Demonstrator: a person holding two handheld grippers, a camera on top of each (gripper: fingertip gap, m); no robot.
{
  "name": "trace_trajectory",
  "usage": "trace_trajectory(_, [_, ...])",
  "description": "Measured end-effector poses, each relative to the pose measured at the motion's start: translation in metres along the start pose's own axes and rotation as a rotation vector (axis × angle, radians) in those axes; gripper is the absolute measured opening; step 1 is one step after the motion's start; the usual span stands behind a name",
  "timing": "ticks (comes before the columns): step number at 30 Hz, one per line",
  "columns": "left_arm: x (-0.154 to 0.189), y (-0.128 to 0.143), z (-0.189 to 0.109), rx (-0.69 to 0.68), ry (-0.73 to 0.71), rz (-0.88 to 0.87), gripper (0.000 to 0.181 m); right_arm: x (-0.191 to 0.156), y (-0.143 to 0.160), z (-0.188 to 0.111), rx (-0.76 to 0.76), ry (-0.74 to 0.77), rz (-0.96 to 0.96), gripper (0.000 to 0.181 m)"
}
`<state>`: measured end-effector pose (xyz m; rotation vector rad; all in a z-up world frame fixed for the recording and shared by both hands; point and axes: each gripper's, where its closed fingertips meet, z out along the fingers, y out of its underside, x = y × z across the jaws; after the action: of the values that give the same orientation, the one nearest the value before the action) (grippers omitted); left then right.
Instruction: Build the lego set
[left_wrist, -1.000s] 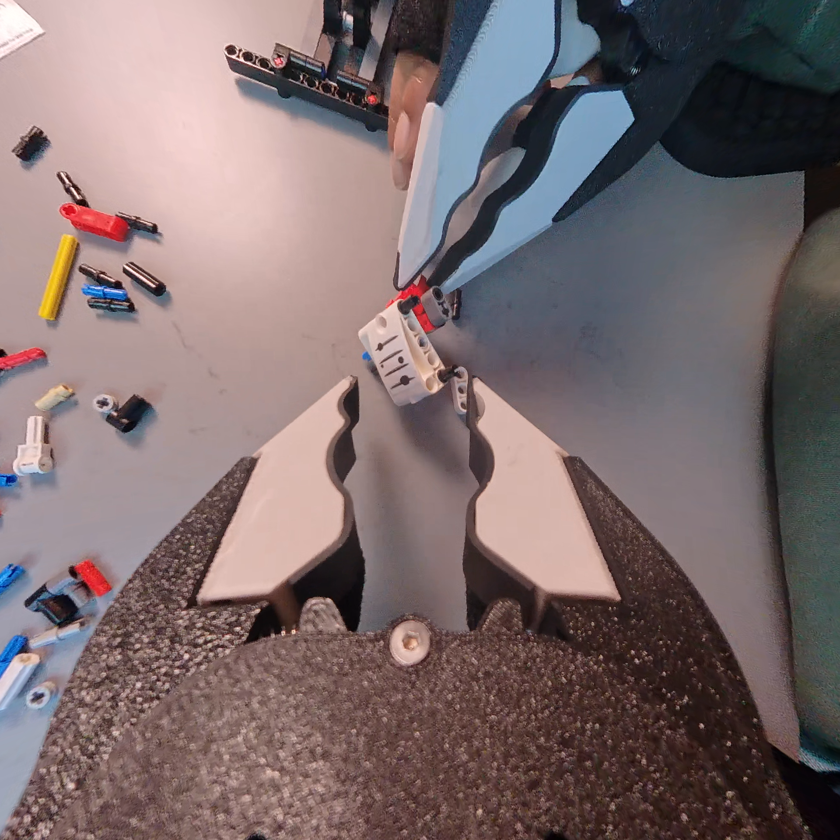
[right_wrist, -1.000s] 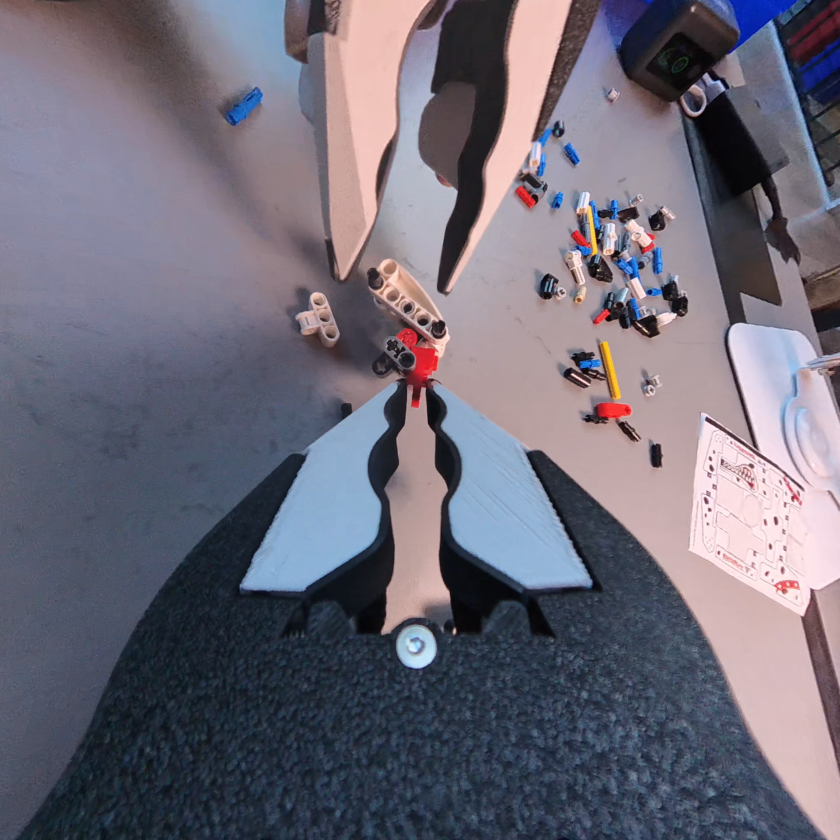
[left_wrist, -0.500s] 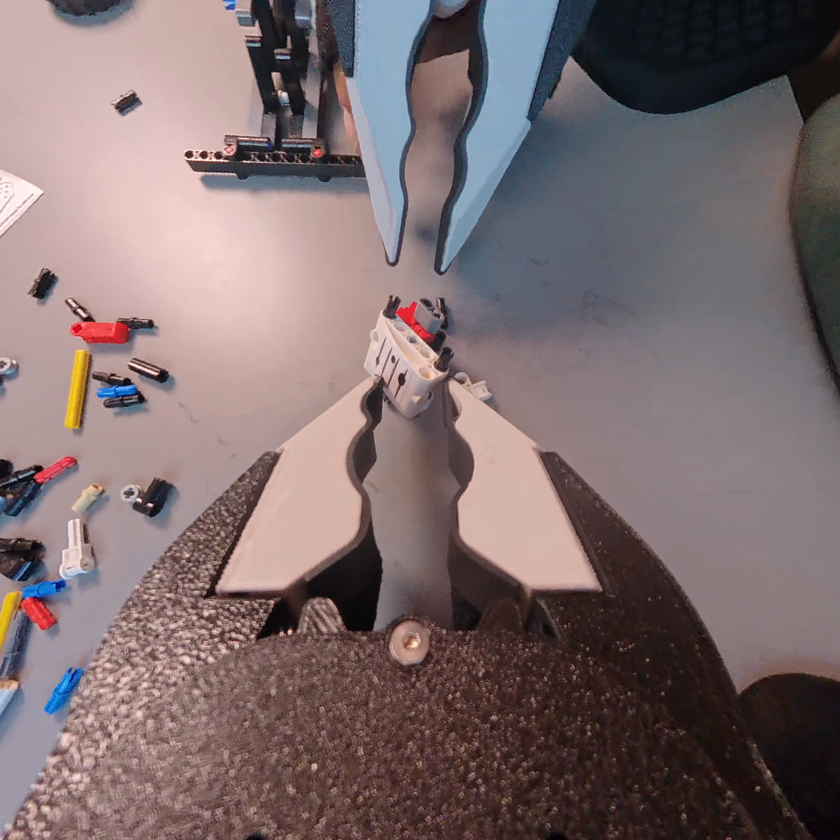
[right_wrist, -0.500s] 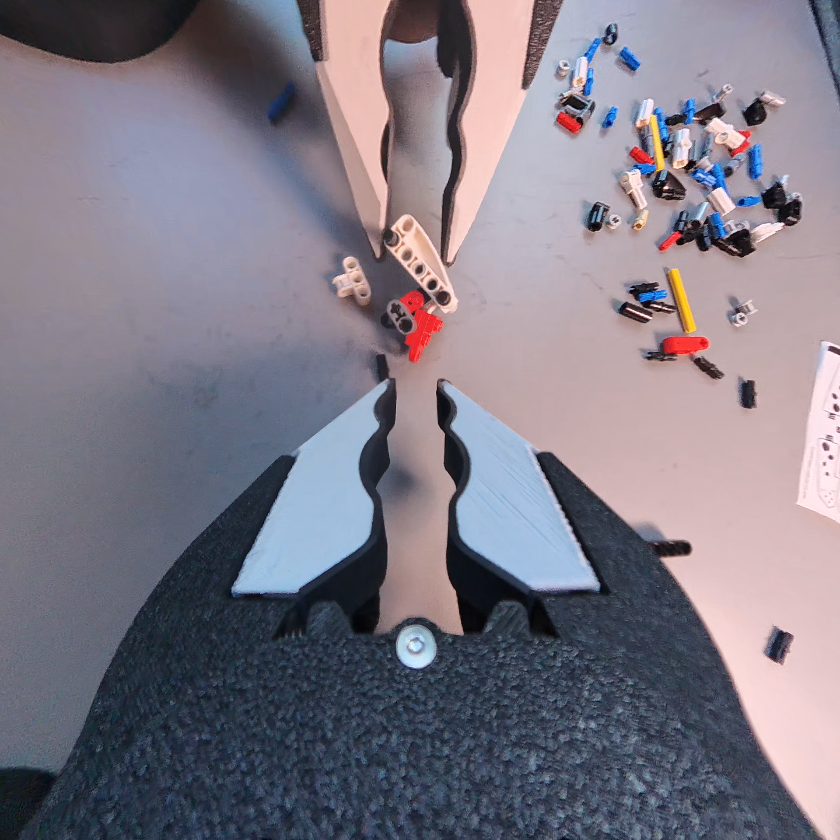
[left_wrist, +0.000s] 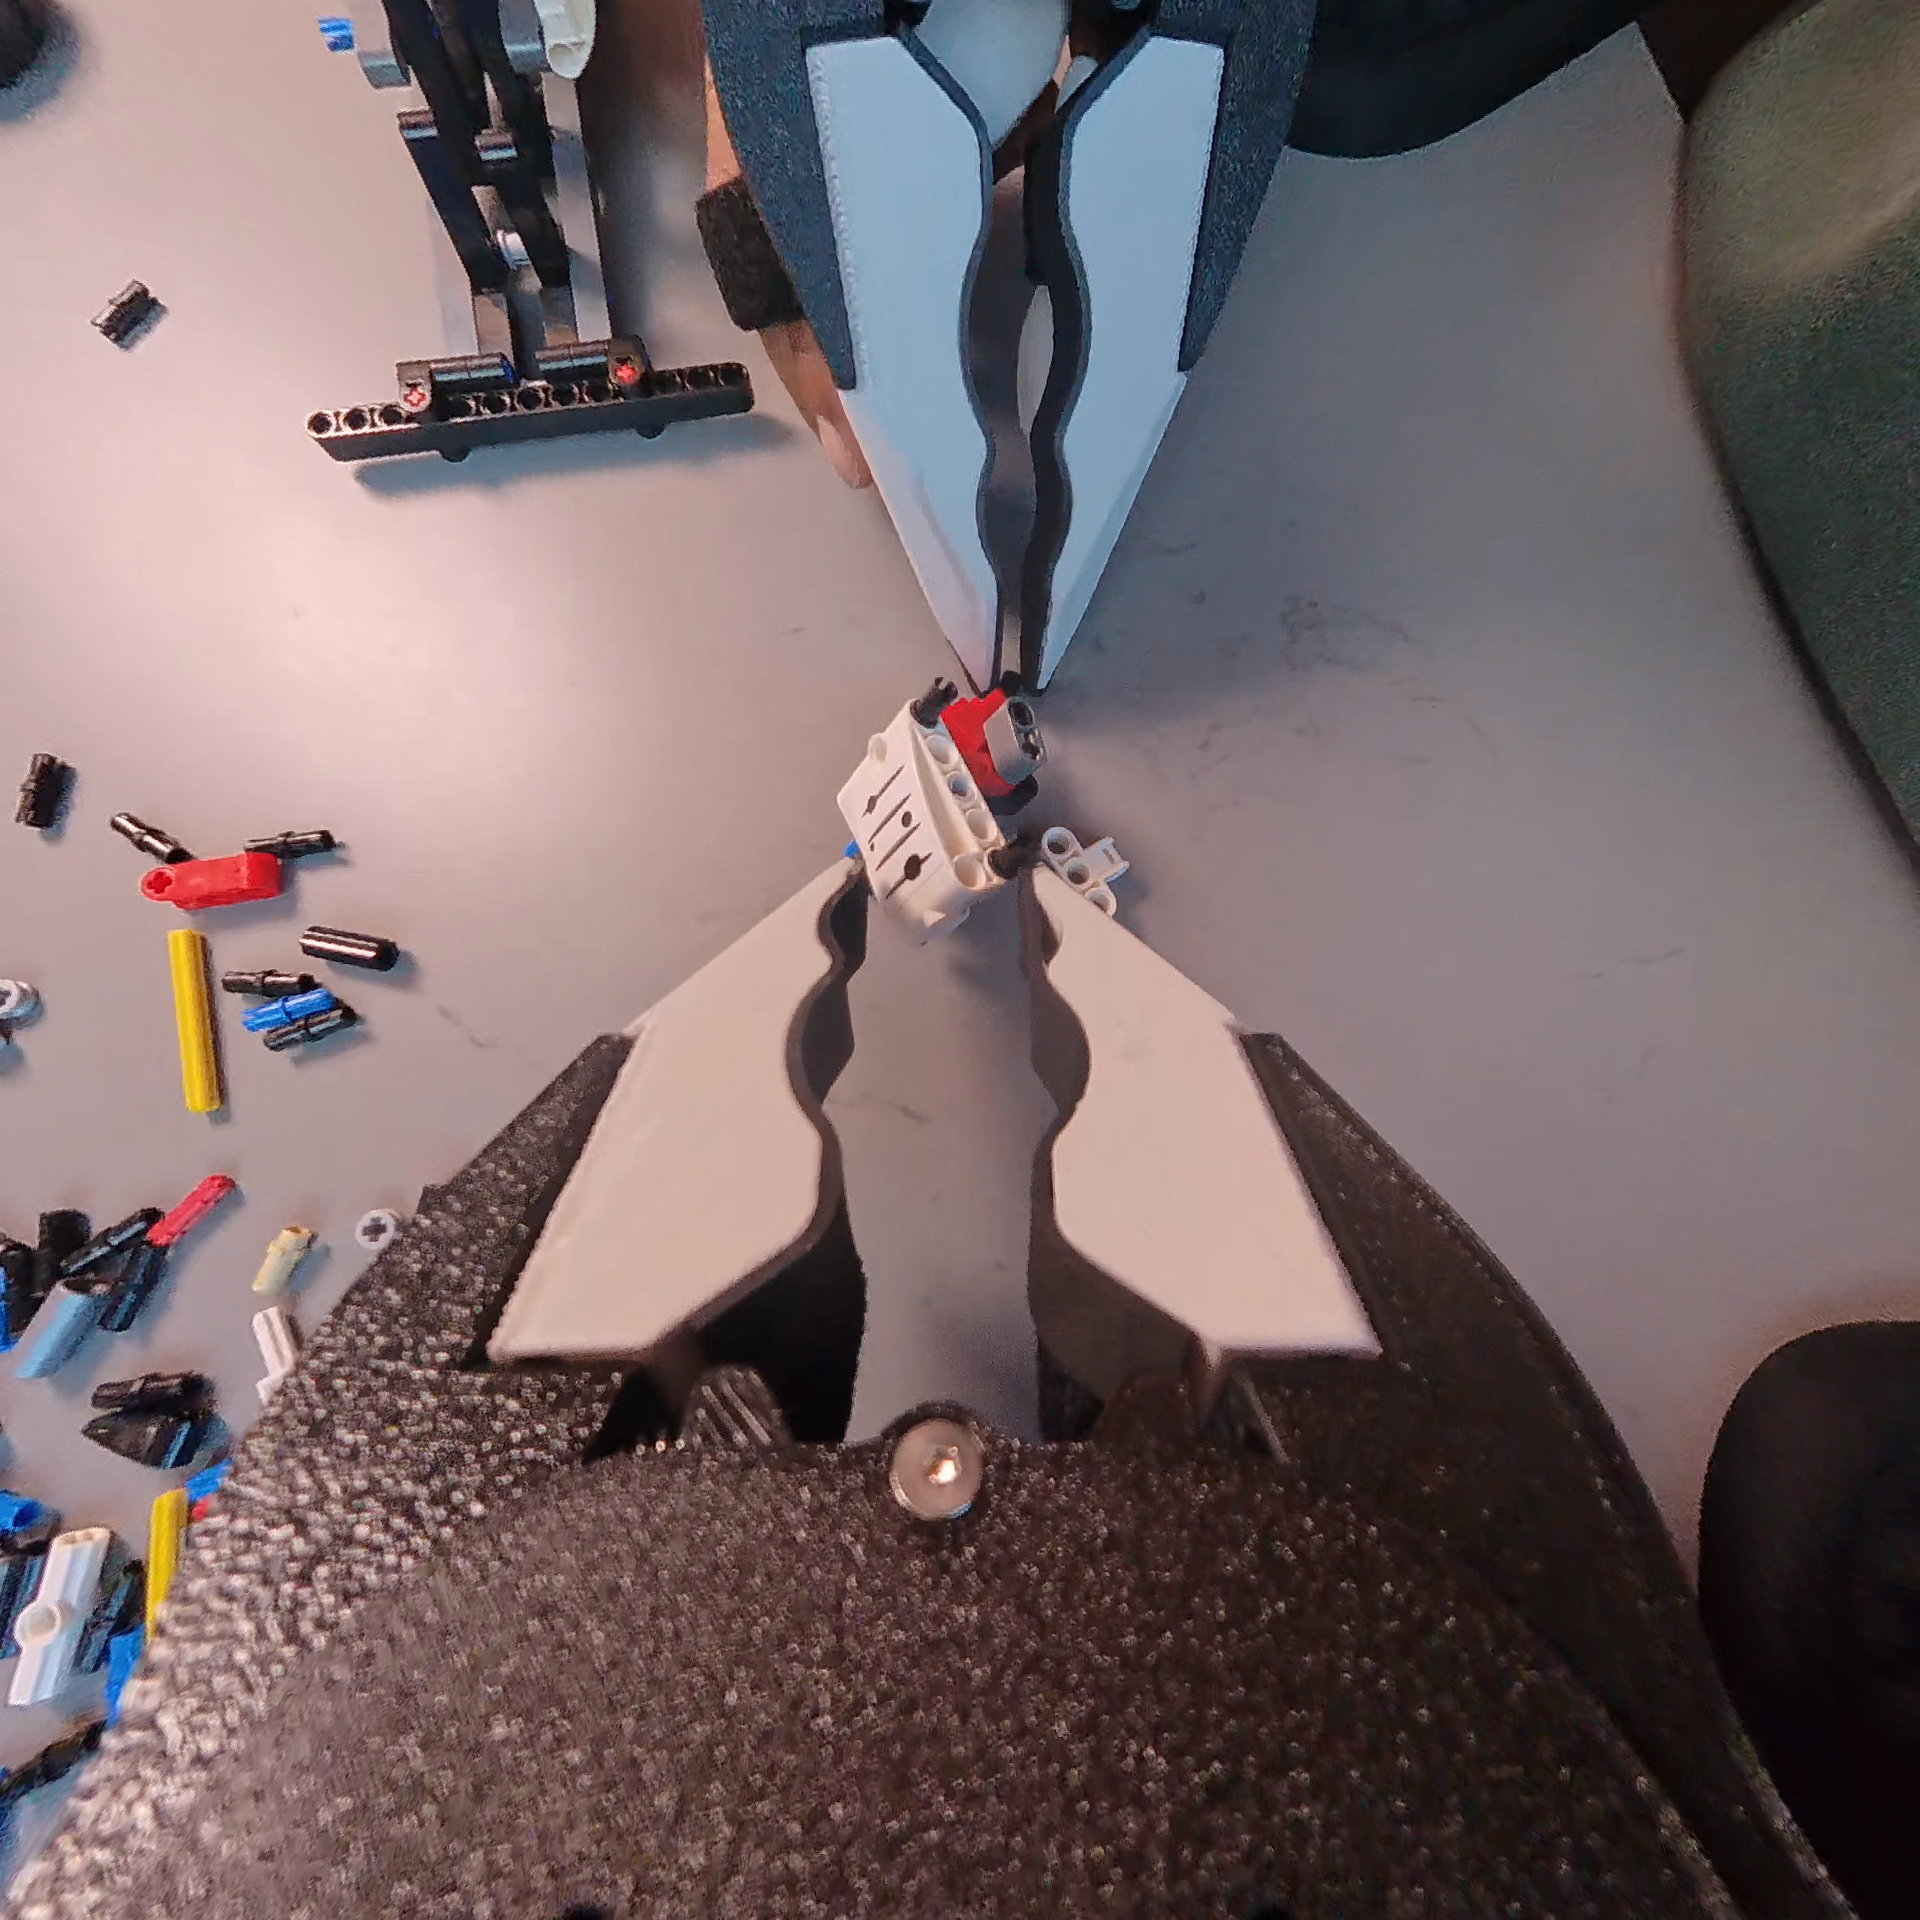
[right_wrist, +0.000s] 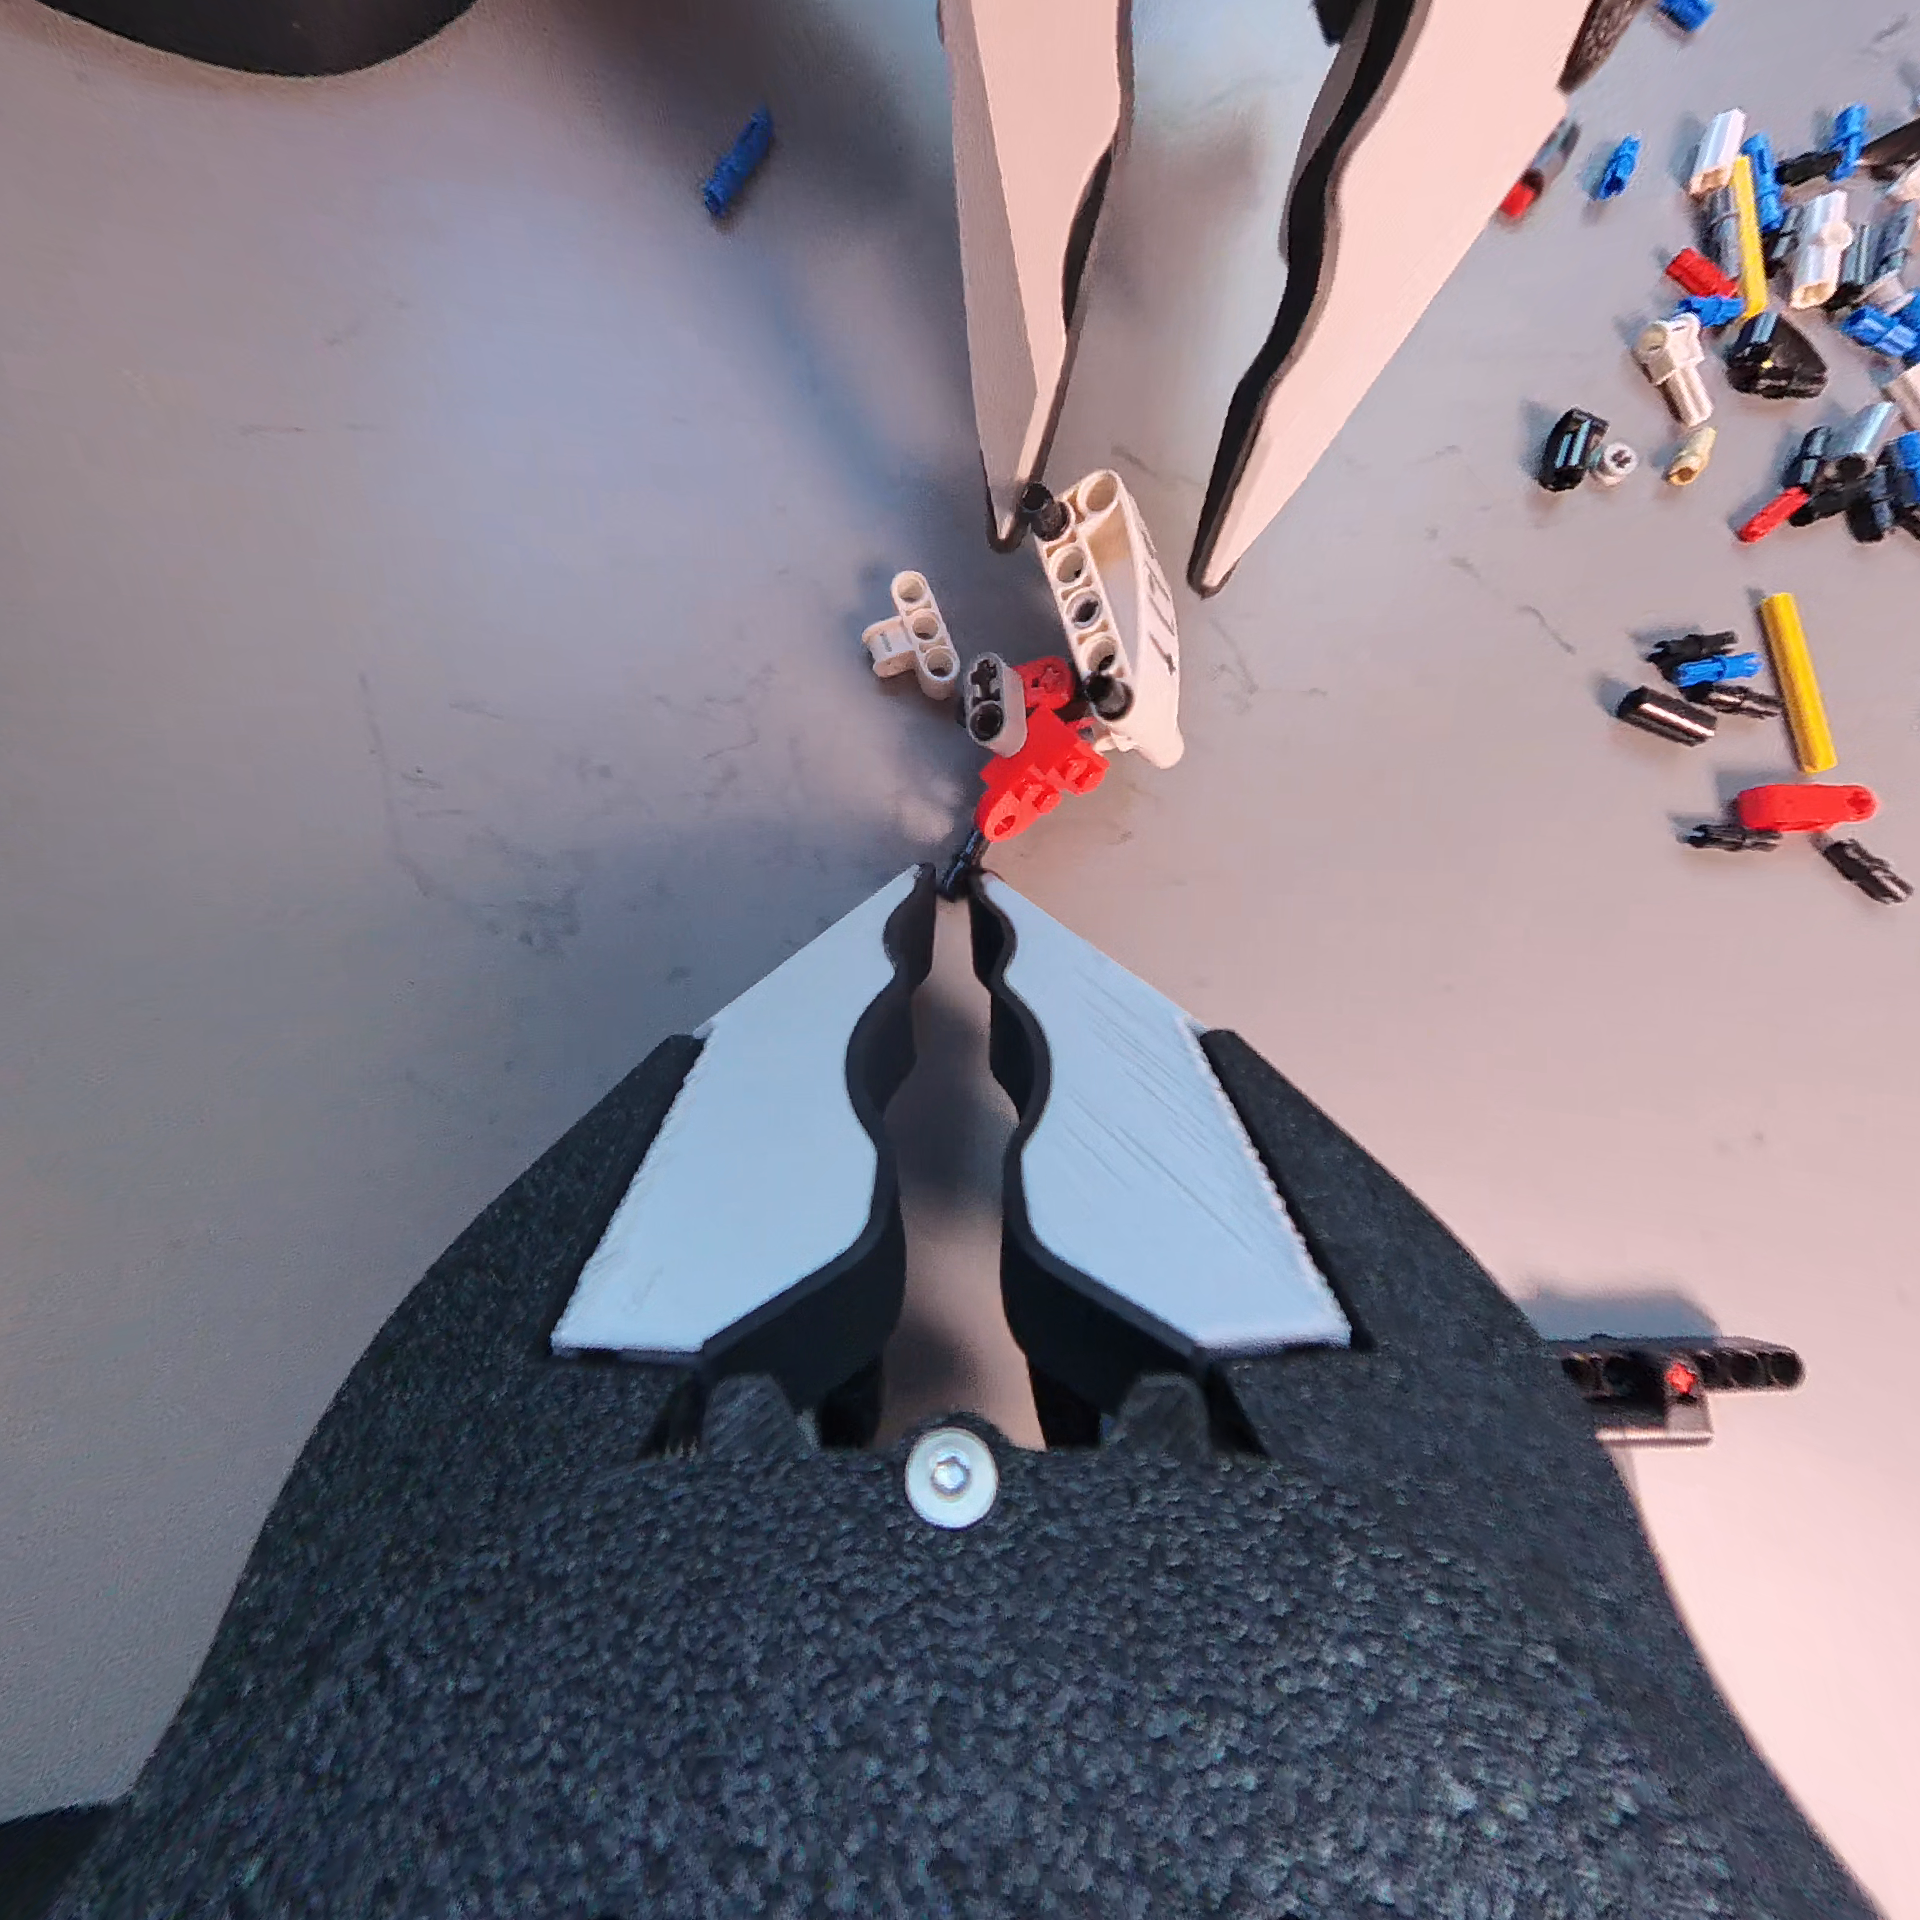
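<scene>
Subassembly sits between spread left jaws; right jaws pinch its black pin.

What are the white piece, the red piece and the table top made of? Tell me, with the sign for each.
White piece: looks like hard moulded plastic, smooth, with crisp round holes. Red piece: likely the same glossy plastic, with saturated colour and moulded holes. Table top: unclear; a matte grey surface, perhaps laminate, showing scuffs.

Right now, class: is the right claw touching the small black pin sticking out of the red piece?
Touching. The right wrist view shows the right claw pinching the small black pin.
</scene>
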<state>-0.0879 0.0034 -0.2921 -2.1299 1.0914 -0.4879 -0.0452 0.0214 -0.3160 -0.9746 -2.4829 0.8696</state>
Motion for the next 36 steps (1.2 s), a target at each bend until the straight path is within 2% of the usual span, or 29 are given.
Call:
trace_trajectory(4, [0.000,0.004,-0.009,0.000,-0.059,-0.036,0.037,-0.002,0.000,-0.001,-0.001,-0.010,-0.010,0.004])
trace_trajectory(10, [0.015,0.011,-0.029,0.054,-0.183,-0.147,0.034,-0.013,-0.010,-0.010,0.053,-0.048,-0.028,0.004])
trace_trajectory(15, [0.034,0.019,-0.027,0.039,-0.262,-0.202,0.033,-0.017,-0.011,-0.008,0.039,-0.052,-0.049,0.004])
trace_trajectory(18, [0.026,0.019,-0.023,0.020,-0.333,-0.181,0.037,-0.020,-0.012,-0.008,0.034,-0.059,-0.058,0.004])
trace_trajectory(22, [0.011,-0.001,-0.012,0.080,-0.261,-0.206,0.035,-0.020,-0.011,-0.009,0.016,-0.038,-0.070,0.004])
trace_trajectory(26, [-0.002,-0.005,0.008,-0.016,-0.201,-0.176,0.026,-0.018,-0.006,-0.019,0.013,-0.001,-0.062,0.004])
trace_trajectory(30, [-0.015,-0.015,0.020,-0.037,-0.192,-0.159,0.026,-0.020,0.002,-0.027,0.035,0.016,-0.035,0.004])
trace_trajectory(33, [-0.022,-0.017,0.019,-0.032,-0.208,-0.170,0.030,-0.020,0.007,-0.030,0.049,0.020,-0.021,0.004])
trace_trajectory(36, [-0.021,-0.023,0.006,0.034,-0.234,-0.204,0.033,-0.020,0.008,-0.034,0.075,0.022,-0.014,0.004])
